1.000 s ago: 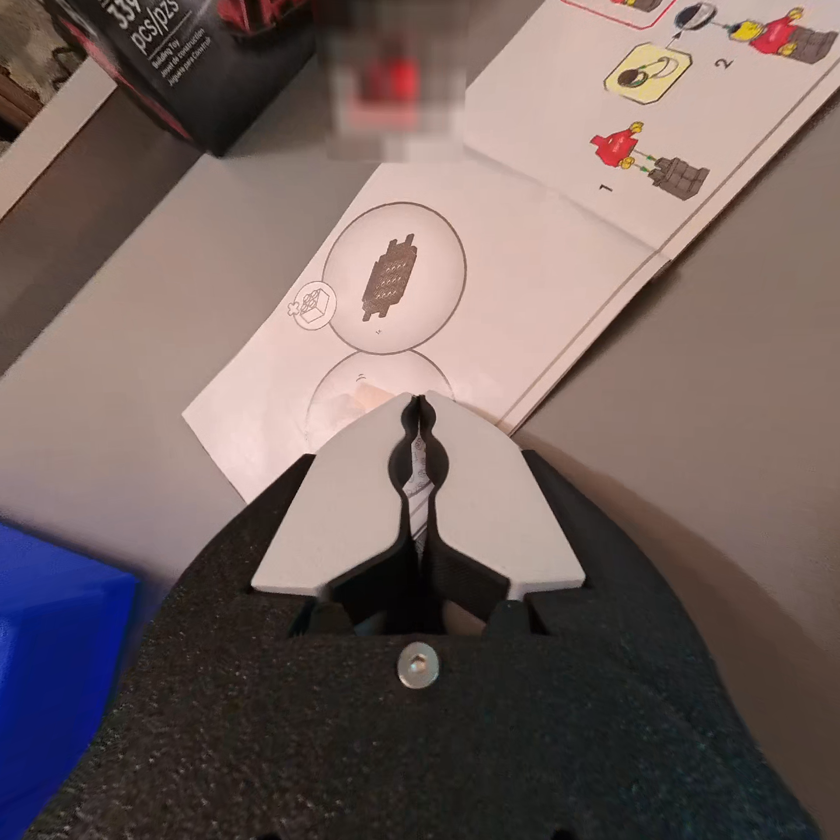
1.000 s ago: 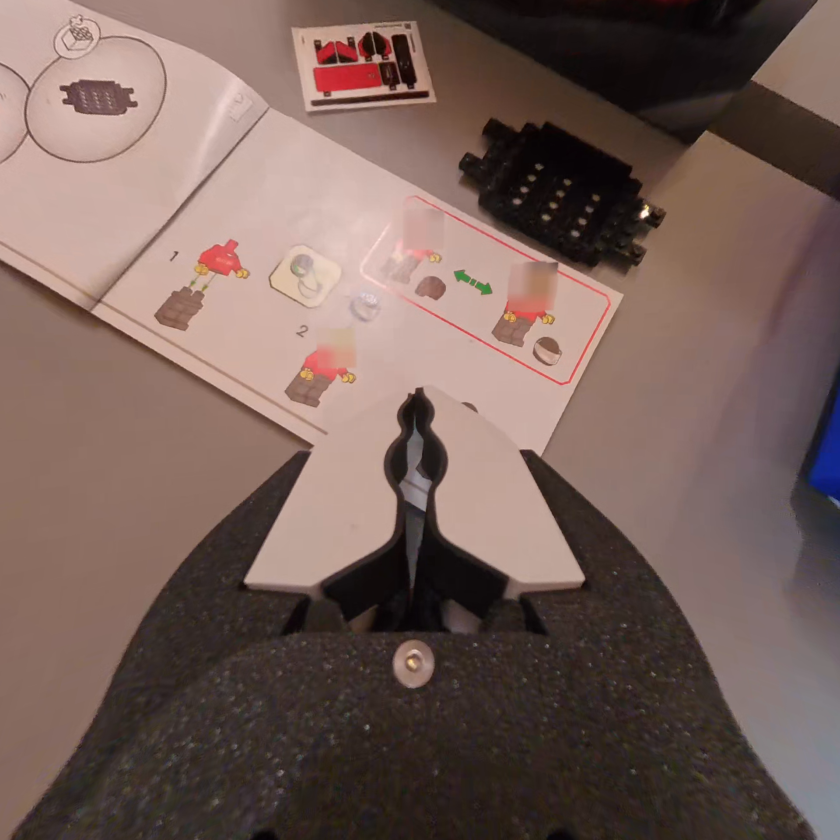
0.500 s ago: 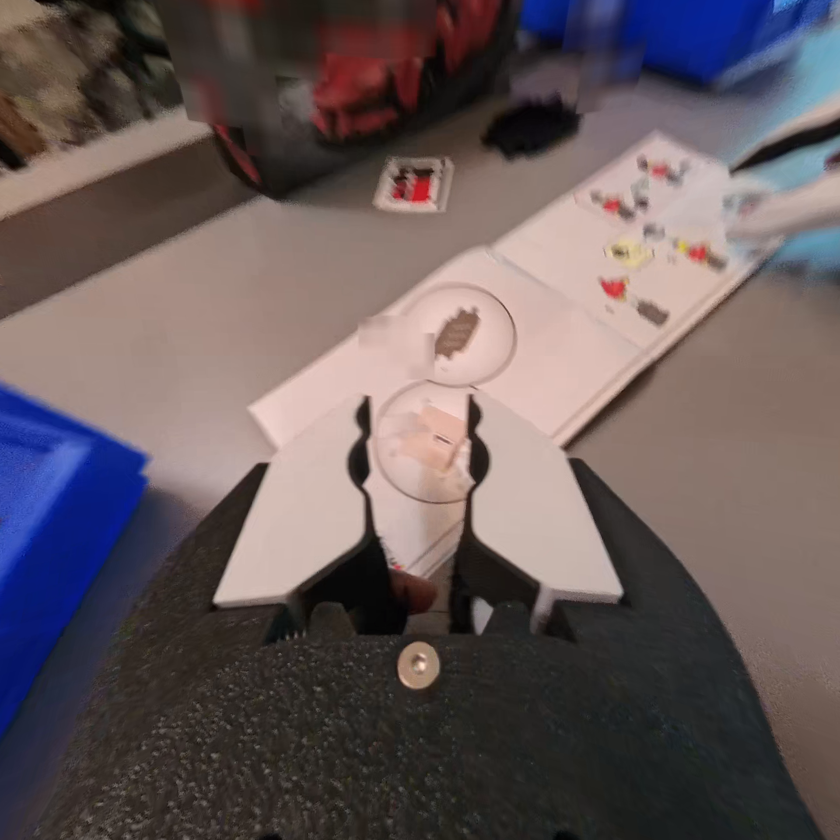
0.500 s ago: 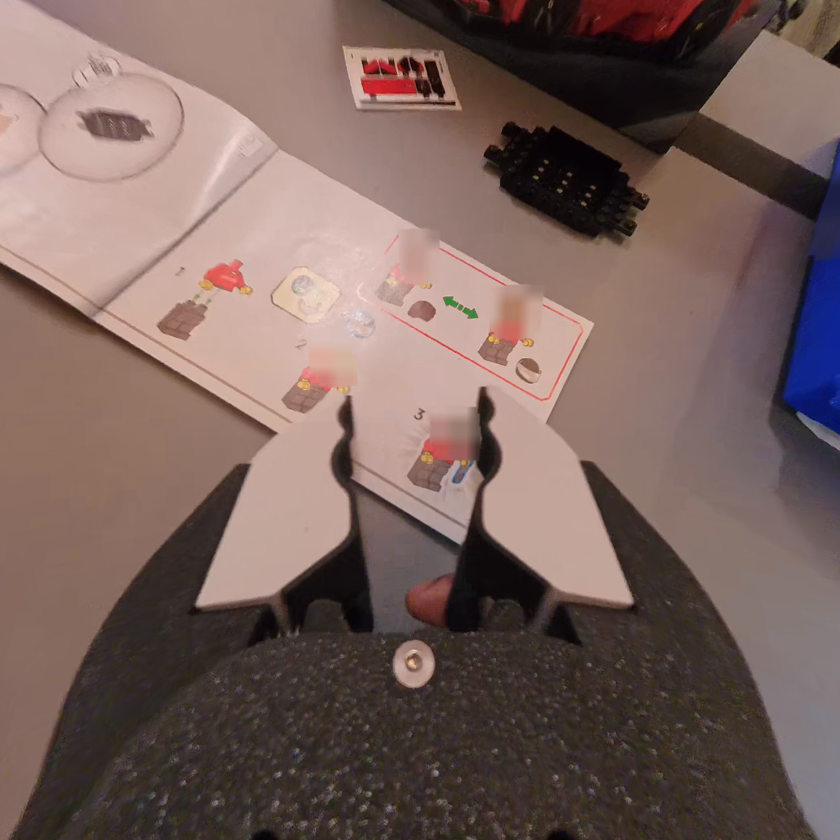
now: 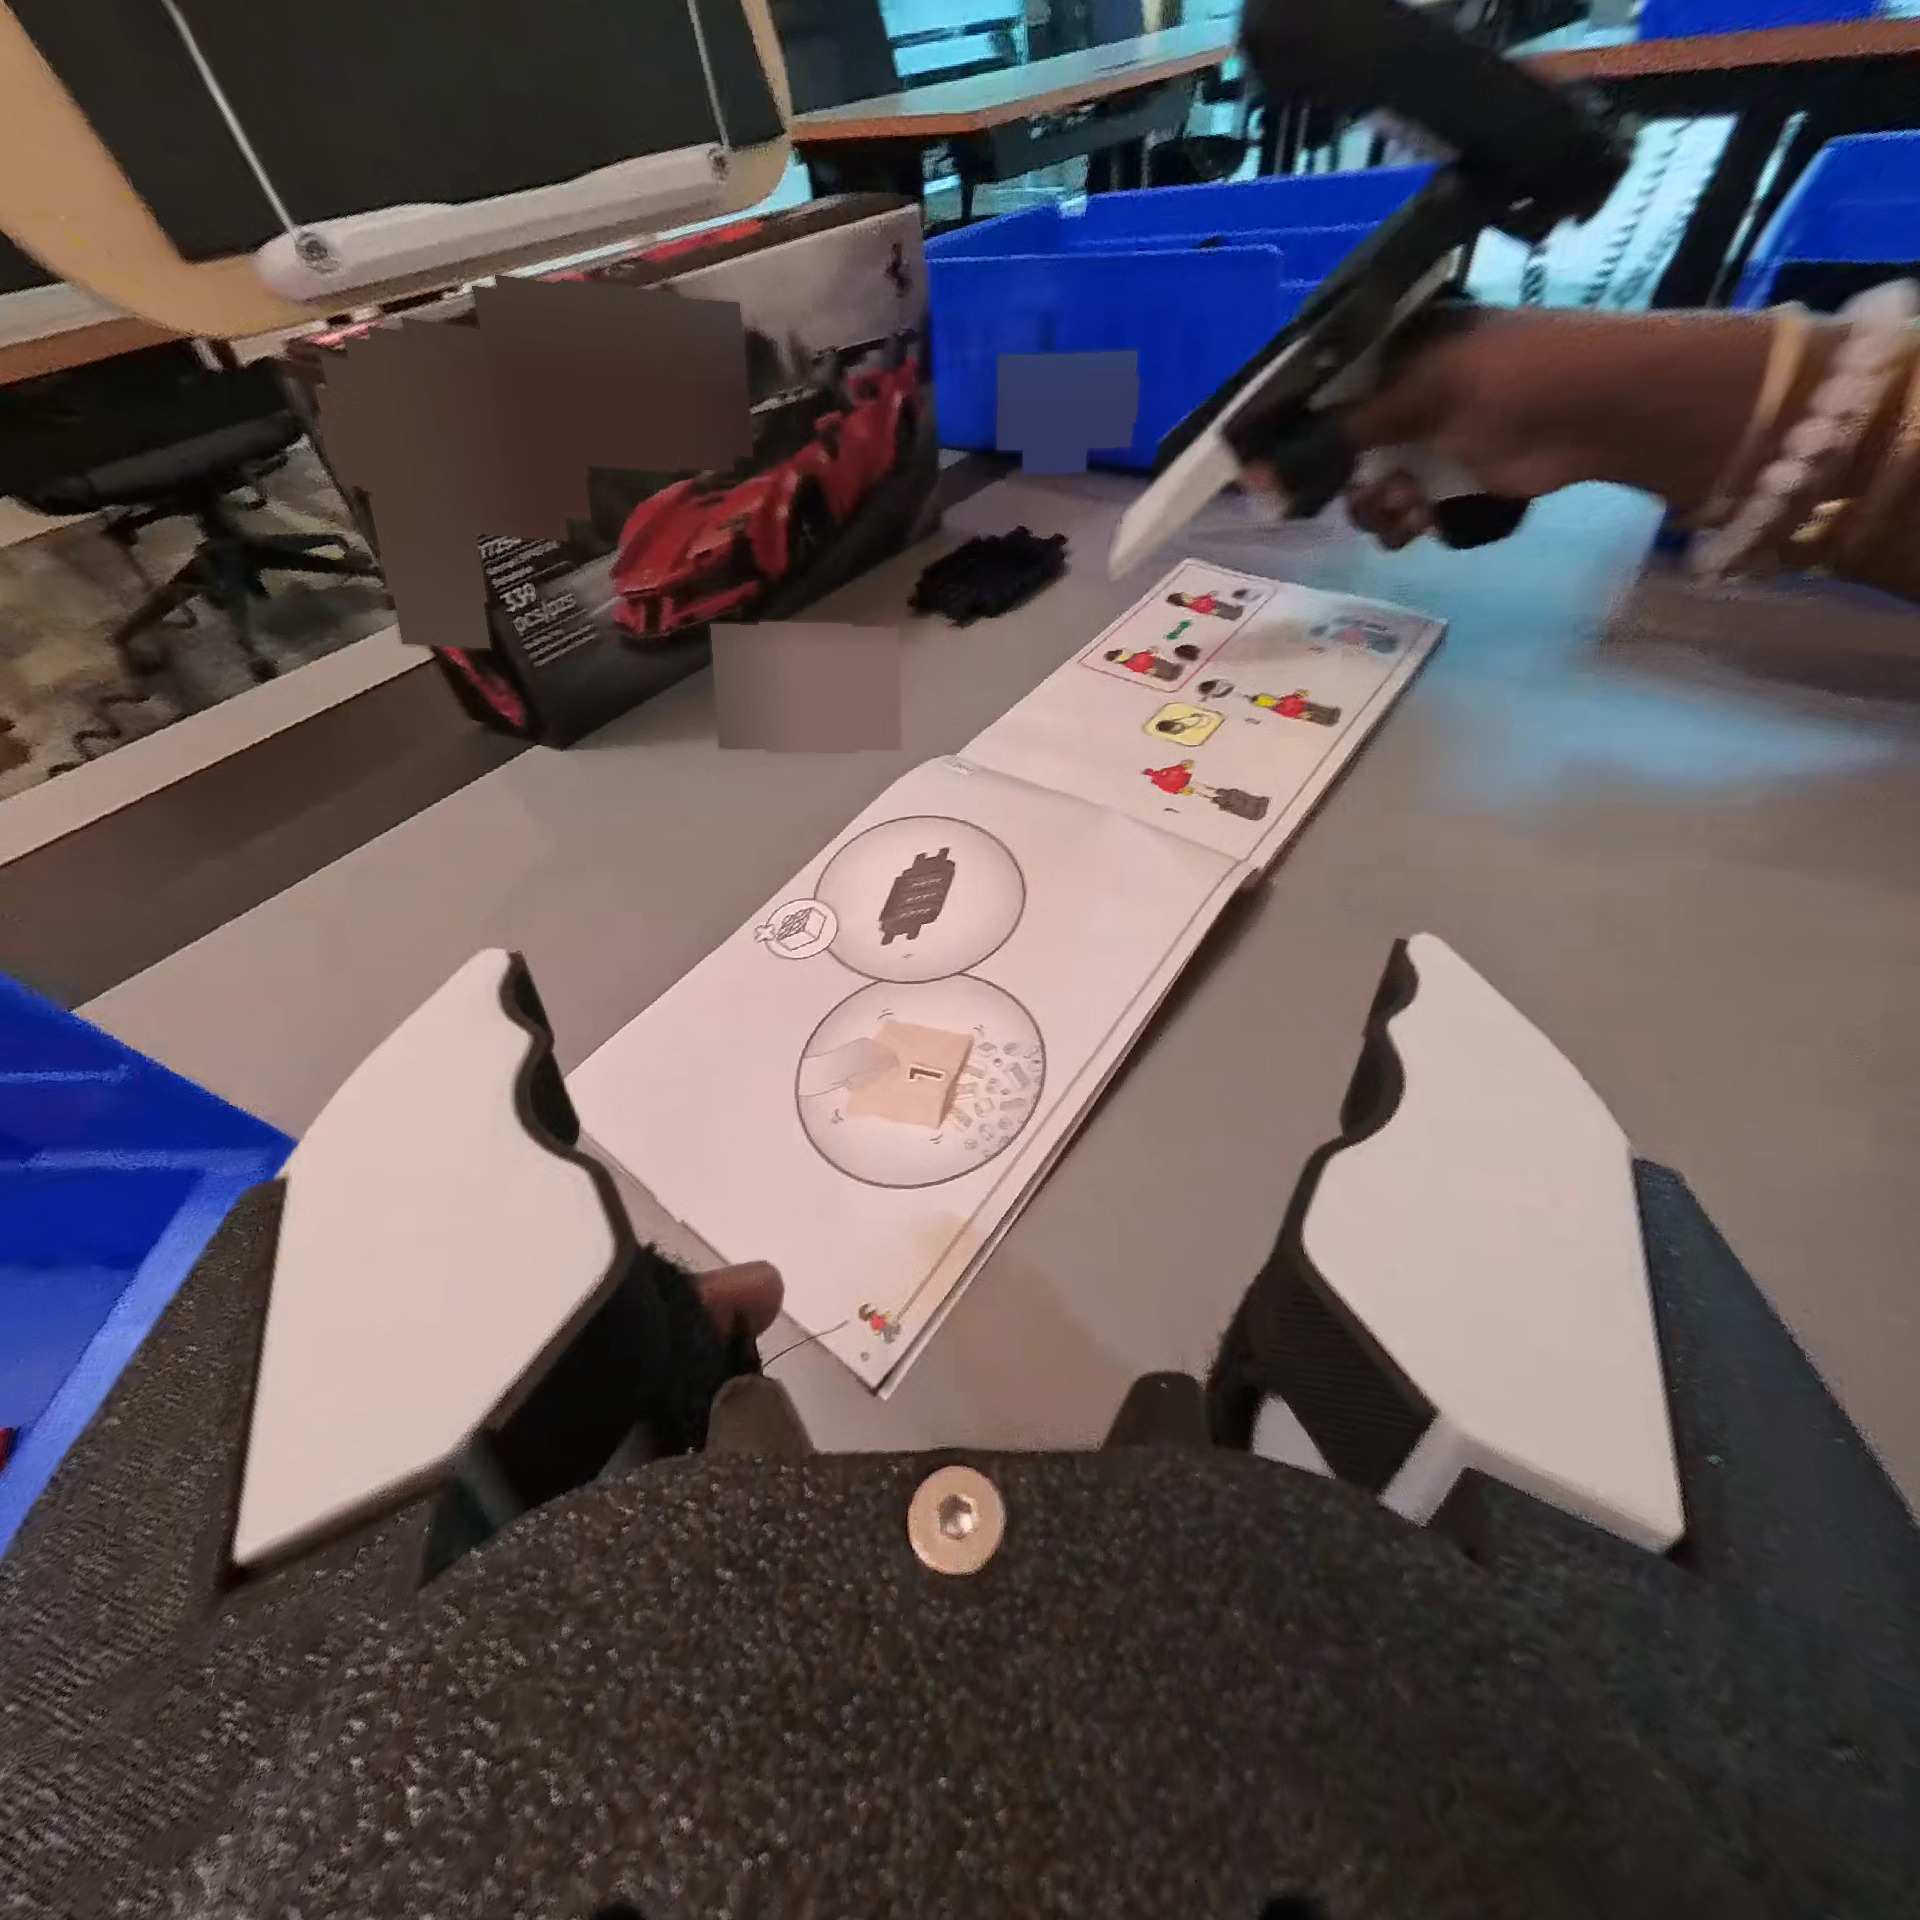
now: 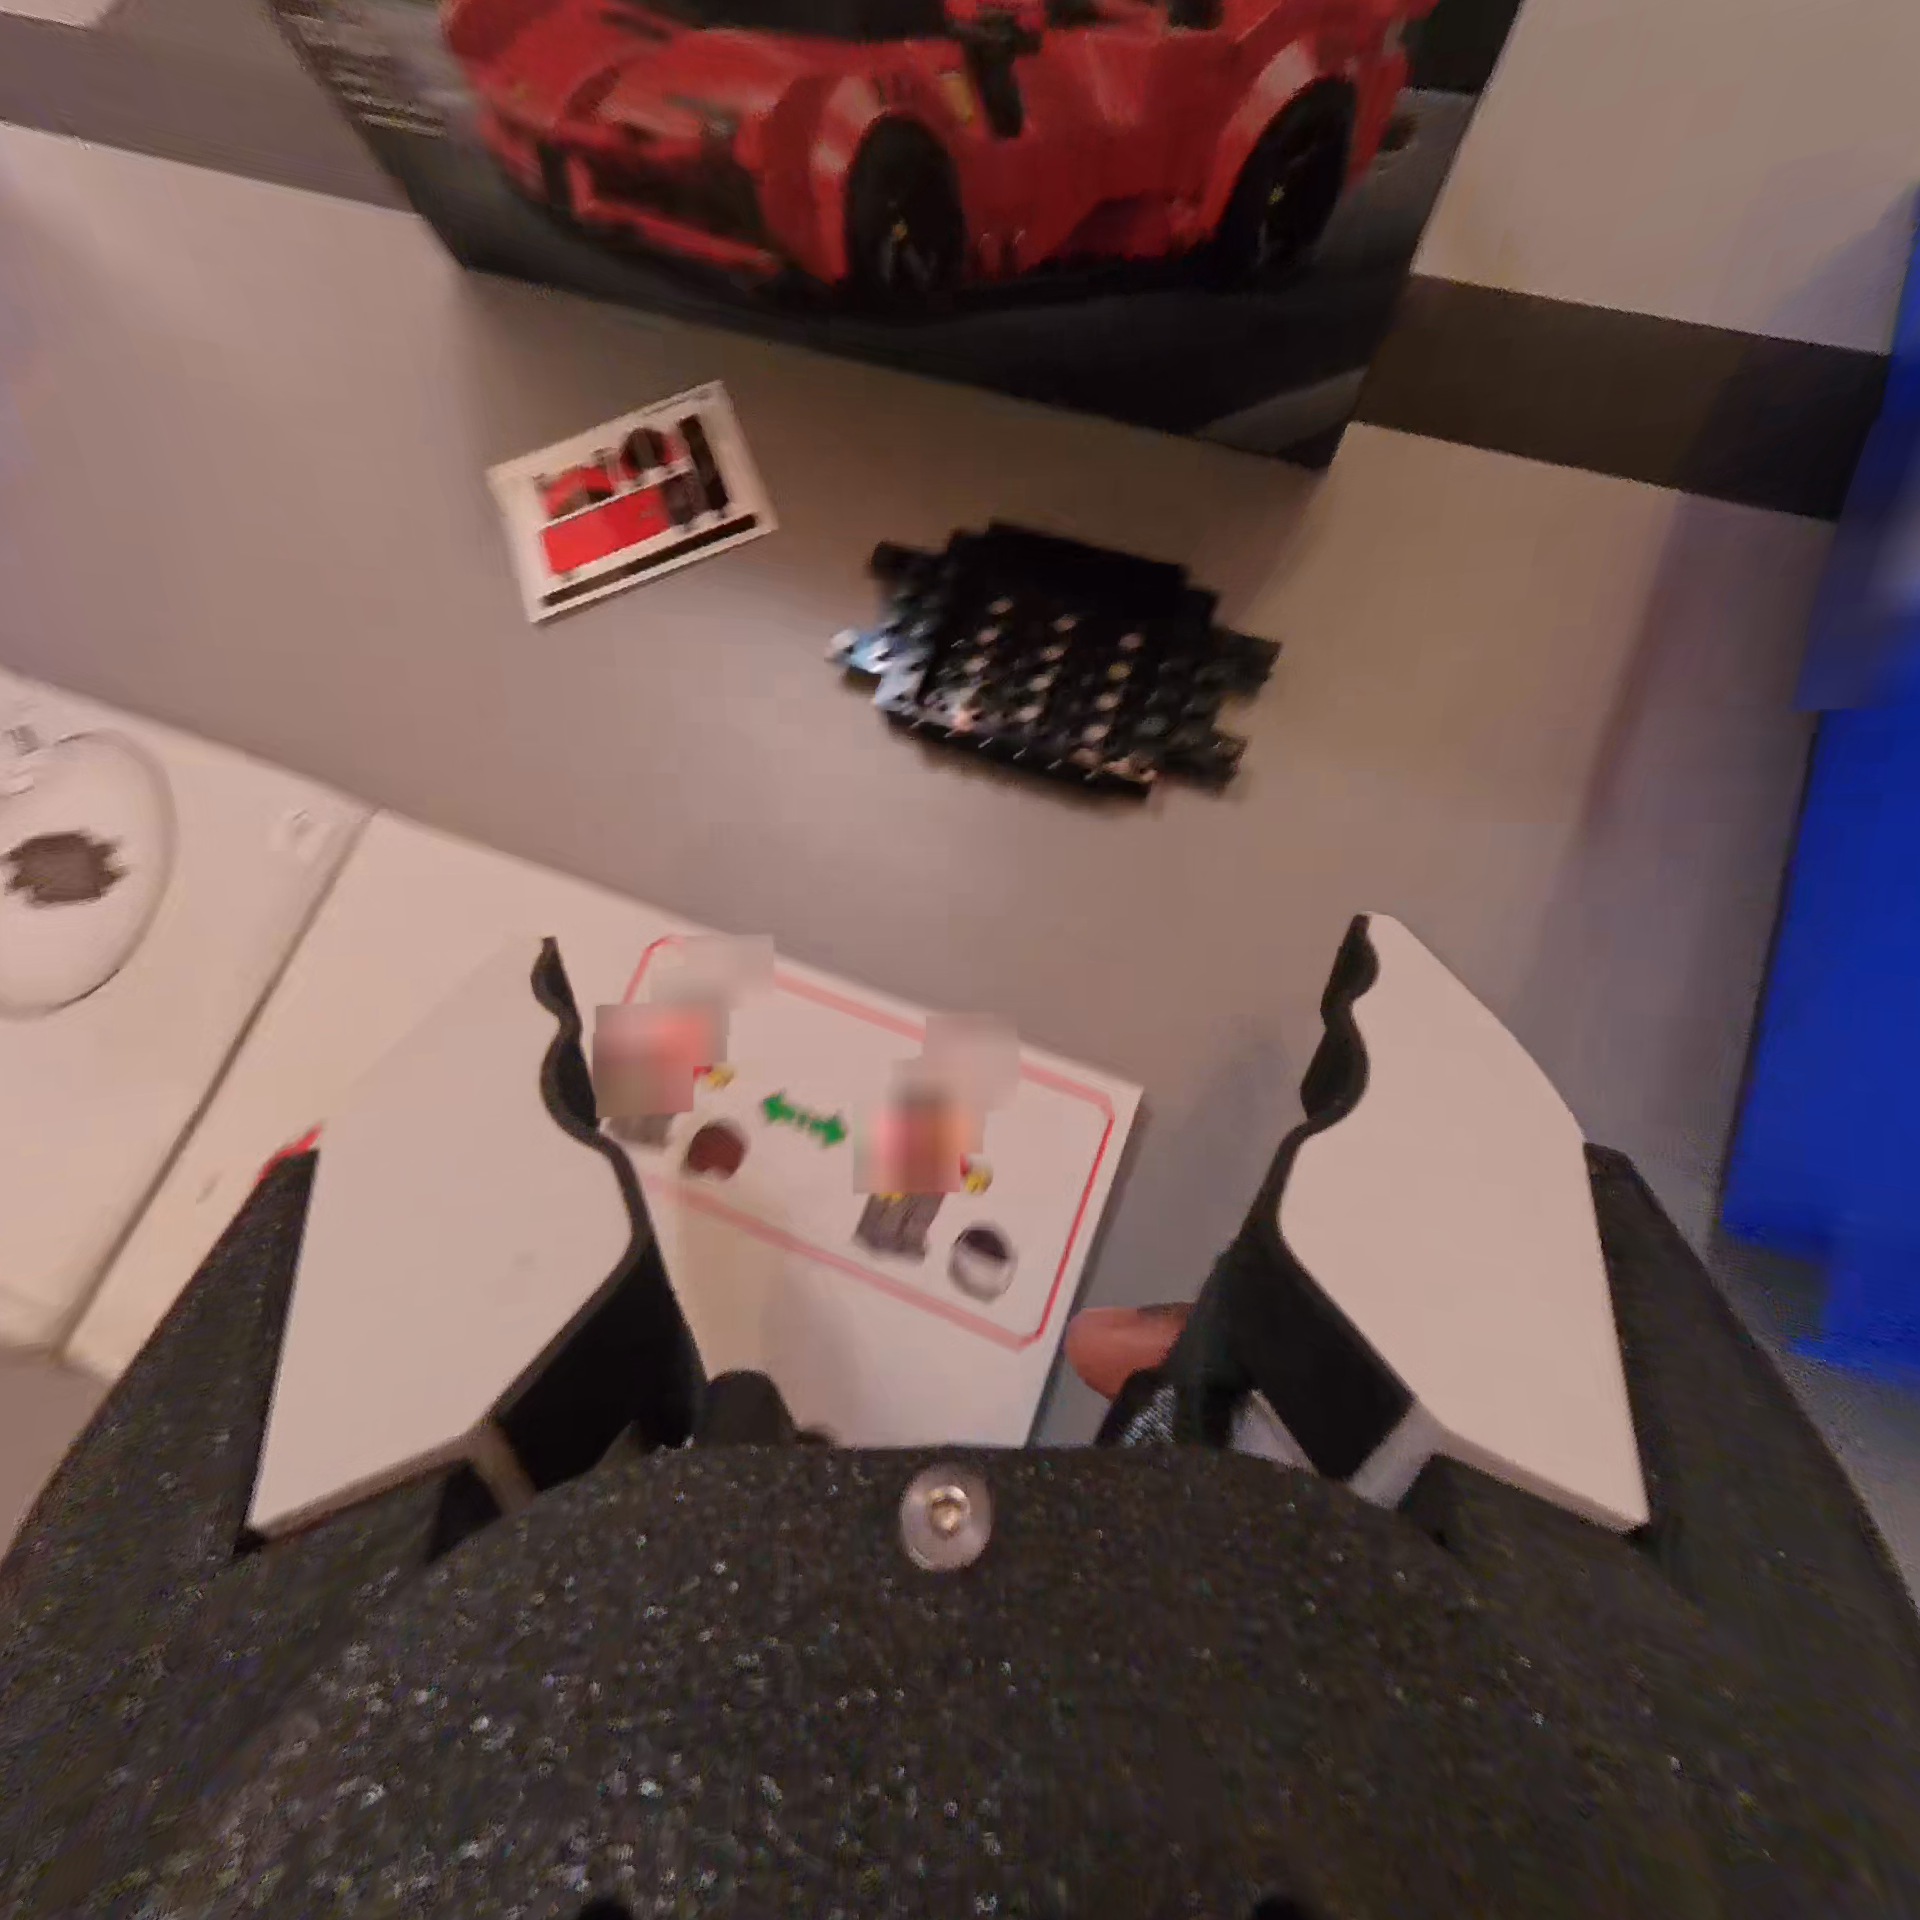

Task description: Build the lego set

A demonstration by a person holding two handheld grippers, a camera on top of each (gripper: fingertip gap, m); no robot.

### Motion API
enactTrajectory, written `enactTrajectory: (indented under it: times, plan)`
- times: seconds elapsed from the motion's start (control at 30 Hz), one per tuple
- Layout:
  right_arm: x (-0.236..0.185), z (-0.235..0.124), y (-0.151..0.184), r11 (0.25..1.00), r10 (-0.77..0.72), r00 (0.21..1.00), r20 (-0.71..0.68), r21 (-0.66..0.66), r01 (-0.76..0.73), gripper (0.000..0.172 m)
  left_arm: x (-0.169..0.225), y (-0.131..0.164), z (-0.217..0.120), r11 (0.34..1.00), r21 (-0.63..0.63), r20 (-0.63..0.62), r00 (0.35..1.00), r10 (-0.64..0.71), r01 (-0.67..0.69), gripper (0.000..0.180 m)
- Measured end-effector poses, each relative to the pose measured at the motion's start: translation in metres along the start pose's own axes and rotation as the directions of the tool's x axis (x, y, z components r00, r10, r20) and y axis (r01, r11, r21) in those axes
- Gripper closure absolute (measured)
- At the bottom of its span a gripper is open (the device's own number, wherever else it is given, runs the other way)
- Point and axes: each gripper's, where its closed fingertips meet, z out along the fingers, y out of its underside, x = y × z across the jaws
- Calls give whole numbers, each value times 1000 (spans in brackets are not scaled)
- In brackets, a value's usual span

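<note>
Grey bench [image 6: 312, 343] carries an open white paper instruction booklet [image 5: 914, 1049] mid-frame, and both the left gripper [image 5: 956, 966] and right gripper [image 6: 951, 940] hover over it, fingers wide and empty, best kept clear of the pages.

An open booklet [image 5: 1091, 935] lies on the table [image 5: 416, 883], box [image 5: 727, 468] behind it.
</note>
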Motion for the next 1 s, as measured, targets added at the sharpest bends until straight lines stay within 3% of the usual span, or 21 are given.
enactTrajectory:
  times: [0.2,0.3,0.4,0.53,0.83,1.0]
  plan:
    - [20,43,-18,996,-53,997,-59,-73,48,37,-5,-7,-7,998,56,10,1000,-24,24,45]
    - [17,57,-27,984,-148,989,-28,-108,144,39,-7,-8,-10,997,68,10,1000,-25,24,45]
    - [21,65,-28,978,-140,990,-11,-159,136,43,-8,-8,-10,997,69,7,999,-42,41,46]
    - [22,70,-26,980,-139,990,-5,-142,137,83,-8,0,-7,1000,22,23,1000,1,-1,48]
    - [13,55,-32,988,-152,988,4,-10,152,90,-5,6,-3,999,-16,27,999,45,-45,51]
    - [-48,7,-35,982,-180,973,144,74,171,90,-3,11,-1,997,-45,21,998,62,-61,55]
